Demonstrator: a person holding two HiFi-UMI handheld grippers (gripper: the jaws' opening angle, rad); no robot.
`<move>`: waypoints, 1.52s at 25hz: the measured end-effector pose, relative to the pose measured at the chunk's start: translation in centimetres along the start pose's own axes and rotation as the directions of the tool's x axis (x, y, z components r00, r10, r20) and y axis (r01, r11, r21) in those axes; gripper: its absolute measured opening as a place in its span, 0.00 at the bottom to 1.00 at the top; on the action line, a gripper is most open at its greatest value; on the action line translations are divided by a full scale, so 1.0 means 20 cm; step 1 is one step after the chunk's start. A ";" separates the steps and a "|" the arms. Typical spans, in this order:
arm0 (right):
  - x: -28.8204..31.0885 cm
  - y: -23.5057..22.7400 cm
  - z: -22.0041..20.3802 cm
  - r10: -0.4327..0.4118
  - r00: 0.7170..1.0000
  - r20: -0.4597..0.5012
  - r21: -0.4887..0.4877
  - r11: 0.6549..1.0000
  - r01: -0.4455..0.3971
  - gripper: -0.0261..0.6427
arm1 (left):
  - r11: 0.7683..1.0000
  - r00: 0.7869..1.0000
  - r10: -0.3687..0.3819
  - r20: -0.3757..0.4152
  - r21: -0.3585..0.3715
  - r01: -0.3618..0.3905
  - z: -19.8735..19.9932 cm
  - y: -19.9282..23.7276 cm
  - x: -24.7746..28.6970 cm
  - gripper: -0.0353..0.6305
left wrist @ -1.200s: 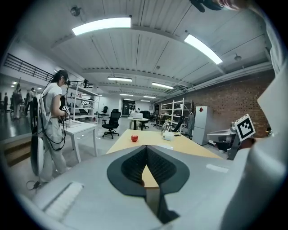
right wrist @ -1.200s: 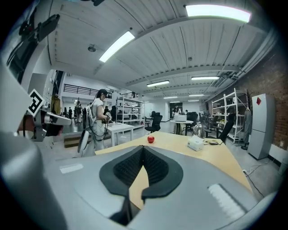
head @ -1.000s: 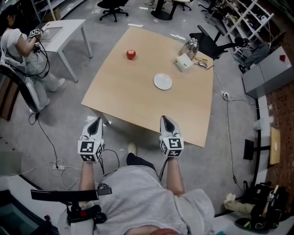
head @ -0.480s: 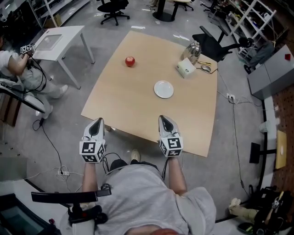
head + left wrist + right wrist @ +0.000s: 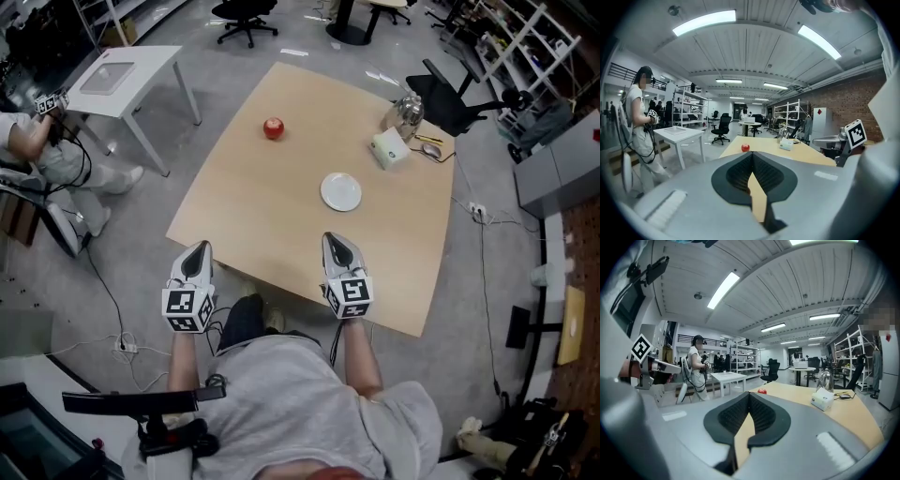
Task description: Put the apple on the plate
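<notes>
A red apple (image 5: 273, 128) sits at the far left of the tan table (image 5: 281, 225). A white plate (image 5: 340, 191), empty, lies near the table's middle, to the apple's right and closer to me. My left gripper (image 5: 196, 250) is shut and empty, its tip at the table's near left corner. The right gripper (image 5: 335, 240), shut and empty too, reaches over the near edge, short of the plate. Far ahead of the left gripper (image 5: 752, 157) lies the apple (image 5: 745, 147). From the right gripper (image 5: 749, 394) the apple (image 5: 762, 391) shows small and distant.
A white tissue box (image 5: 390, 149) and a glass jug (image 5: 406, 111) stand at the table's far right corner, with a black office chair (image 5: 450, 98) behind them. A small white table (image 5: 117, 80) and another person (image 5: 37, 141) are off to the left. Cables lie on the floor.
Both grippers, still shut, have advanced toward the table. The right one now reaches farther over its near edge, and the apple and plate appear closer.
</notes>
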State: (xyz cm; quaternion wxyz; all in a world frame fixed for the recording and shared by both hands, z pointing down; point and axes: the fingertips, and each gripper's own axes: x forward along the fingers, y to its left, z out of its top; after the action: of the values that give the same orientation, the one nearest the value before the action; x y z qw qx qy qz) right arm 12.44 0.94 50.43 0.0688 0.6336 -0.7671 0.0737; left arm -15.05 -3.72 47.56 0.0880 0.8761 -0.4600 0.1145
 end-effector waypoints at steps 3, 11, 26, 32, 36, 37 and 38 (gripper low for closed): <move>0.08 0.01 0.00 0.016 1.000 -0.009 -0.004 1.000 -0.016 0.05 | 1.000 1.000 0.011 -0.007 -0.008 -0.011 -0.01 0.04 0.04 0.08; 0.34 0.02 0.00 0.035 0.999 -0.033 -0.011 0.999 -0.036 0.05 | 0.999 0.999 0.009 -0.031 -0.035 -0.010 -0.03 0.20 0.22 0.08; 0.93 -0.04 -0.04 0.068 0.994 -0.082 -0.029 0.997 -0.070 0.05 | 0.997 0.992 -0.022 -0.125 -0.079 0.012 -0.13 0.37 0.60 0.08; 1.17 -0.09 -0.03 0.069 0.993 -0.092 -0.077 0.994 -0.076 0.05 | 0.995 0.986 -0.013 -0.169 -0.103 -0.005 -0.22 0.45 0.62 0.08; 1.35 -0.13 -0.01 0.075 0.993 -0.088 -0.103 0.991 -0.084 0.05 | 0.993 0.981 -0.003 -0.195 -0.119 -0.021 -0.27 0.48 0.63 0.08; 1.40 -0.14 0.00 0.077 0.993 -0.086 -0.107 0.991 -0.086 0.05 | 0.992 0.979 -0.002 -0.203 -0.122 -0.023 -0.28 0.49 0.64 0.08; 1.45 -0.14 0.01 0.079 0.993 -0.083 -0.111 0.990 -0.088 0.05 | 0.992 0.978 -0.001 -0.209 -0.125 -0.025 -0.29 0.50 0.64 0.08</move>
State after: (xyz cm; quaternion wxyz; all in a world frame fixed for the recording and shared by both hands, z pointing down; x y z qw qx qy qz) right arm 9.79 -27.49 56.15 0.1319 0.5924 -0.7927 0.0573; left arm -16.88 -17.94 57.20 0.1907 0.8491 -0.4599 0.1769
